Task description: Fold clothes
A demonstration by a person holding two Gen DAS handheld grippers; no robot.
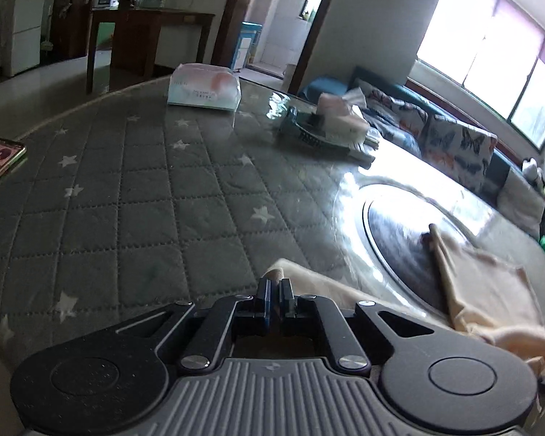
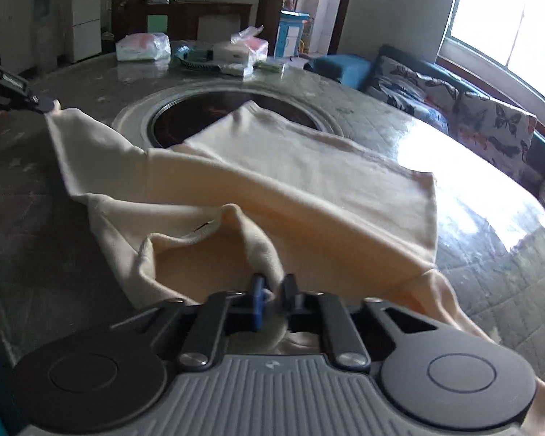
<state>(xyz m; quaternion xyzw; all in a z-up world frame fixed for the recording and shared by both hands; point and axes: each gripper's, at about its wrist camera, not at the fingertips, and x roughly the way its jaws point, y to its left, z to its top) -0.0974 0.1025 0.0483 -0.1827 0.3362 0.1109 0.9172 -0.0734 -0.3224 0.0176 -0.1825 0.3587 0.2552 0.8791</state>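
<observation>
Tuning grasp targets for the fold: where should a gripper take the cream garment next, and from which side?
Both grippers already pinch it: left gripper on a lifted corner, right gripper on a bunched edge. For a fresh grasp, I'd take the far flat corner of the cream garment, coming in low from the window side: its edge lies exposed on the table, apart from other things.

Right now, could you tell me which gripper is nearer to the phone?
Left. The left gripper holds the cloth on the phone's side of the table; the right gripper is farther over.
</observation>
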